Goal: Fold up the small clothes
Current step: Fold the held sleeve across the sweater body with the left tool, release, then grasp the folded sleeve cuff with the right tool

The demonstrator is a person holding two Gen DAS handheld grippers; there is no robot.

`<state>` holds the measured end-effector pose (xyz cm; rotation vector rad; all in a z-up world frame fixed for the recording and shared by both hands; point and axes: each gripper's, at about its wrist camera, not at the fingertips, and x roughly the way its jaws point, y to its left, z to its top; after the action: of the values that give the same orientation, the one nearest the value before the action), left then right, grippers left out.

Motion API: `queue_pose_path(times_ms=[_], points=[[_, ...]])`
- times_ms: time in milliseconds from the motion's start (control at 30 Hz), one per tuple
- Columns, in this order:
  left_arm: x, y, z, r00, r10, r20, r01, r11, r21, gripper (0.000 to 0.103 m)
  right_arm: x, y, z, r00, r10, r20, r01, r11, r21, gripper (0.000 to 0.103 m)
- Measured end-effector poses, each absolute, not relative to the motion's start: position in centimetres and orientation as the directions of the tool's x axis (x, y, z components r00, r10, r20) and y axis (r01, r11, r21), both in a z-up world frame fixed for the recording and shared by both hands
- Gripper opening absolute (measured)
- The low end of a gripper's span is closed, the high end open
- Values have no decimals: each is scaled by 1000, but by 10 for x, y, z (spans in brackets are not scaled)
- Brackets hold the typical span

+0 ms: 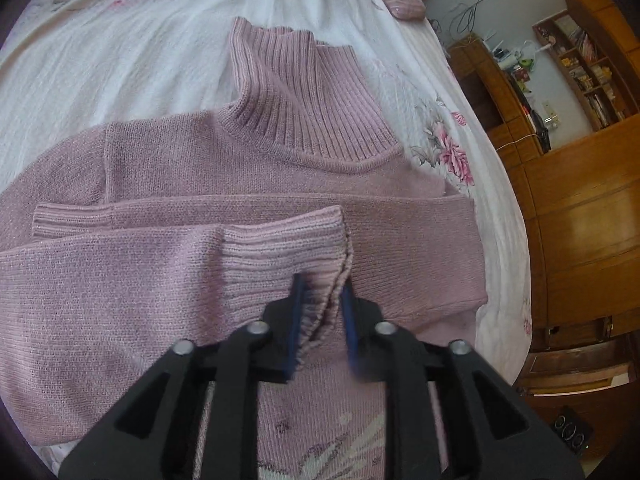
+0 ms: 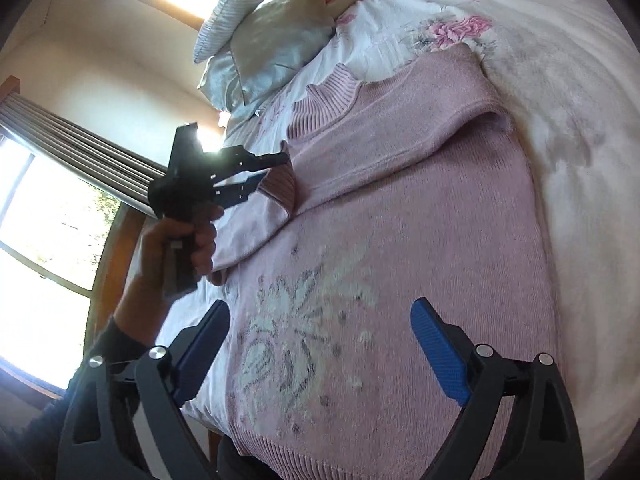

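A pink knit turtleneck sweater (image 1: 248, 160) lies flat on the bed, its ribbed collar (image 1: 304, 96) pointing away. One sleeve is folded across the chest. My left gripper (image 1: 322, 292) is shut on the ribbed cuff (image 1: 280, 248) of the other sleeve, holding it over the chest. In the right wrist view the sweater (image 2: 420, 240) shows its pale flower pattern (image 2: 296, 320), and the left gripper (image 2: 264, 172) is seen pinching the cuff (image 2: 280, 190), held by a hand (image 2: 176, 240). My right gripper (image 2: 320, 320) hovers open above the sweater's lower front, holding nothing.
White bedspread (image 1: 140, 60) with pink flowers covers the bed. Pillows (image 2: 272, 40) are piled at the head. Wooden cabinets and shelves (image 1: 580, 160) stand past the bed's right edge. A window with a curtain (image 2: 80, 152) is on the other side.
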<state>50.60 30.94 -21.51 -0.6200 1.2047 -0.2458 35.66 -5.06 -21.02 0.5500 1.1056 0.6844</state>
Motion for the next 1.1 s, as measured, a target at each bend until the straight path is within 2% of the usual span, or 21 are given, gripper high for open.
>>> queue_pose_path(times_ms=[33,167,267,300,400,567,700,867,933,967,1100], points=[[500,317,-207,400,-505,-765,-144,790,-596,77,372,-47,-212,273,749,-603,-221,659,719,92],[456,344,-185,476,-568,-672,-108,720,-685,78,440,-19,-224,178,831,-527,-206,555,806,88],[406,360,-184,500,-576,-646,-112,697,-708,80,491,13,-245,83,872,-482,-163,489,857,71],[386,366,-185,508,-573,-643,-121,691,-712,82,507,23,-253,69,871,-487,-141,492,859,66],[323,381,-191,540,-544,-643,-141,694,-706,87,537,55,-274,18,864,-503,-117,501,857,62],[235,394,-211,554,-526,-645,-213,660,-721,87,558,97,-296,-34,787,-616,-146,605,782,59],[193,402,-230,568,-542,-620,-282,579,-765,88,562,115,-299,-47,778,-627,-167,612,773,59],[172,406,-244,570,-550,-610,-321,534,-782,88,565,129,-300,-76,772,-631,-152,617,772,44],[169,406,-247,566,-549,-615,-332,530,-780,88,564,133,-292,-72,765,-640,-174,622,764,20],[167,405,-247,567,-549,-615,-332,531,-780,88,563,134,-286,-56,761,-646,-189,628,755,12],[161,404,-243,576,-546,-608,-332,523,-785,88,555,131,-248,-7,765,-644,-253,622,741,7]])
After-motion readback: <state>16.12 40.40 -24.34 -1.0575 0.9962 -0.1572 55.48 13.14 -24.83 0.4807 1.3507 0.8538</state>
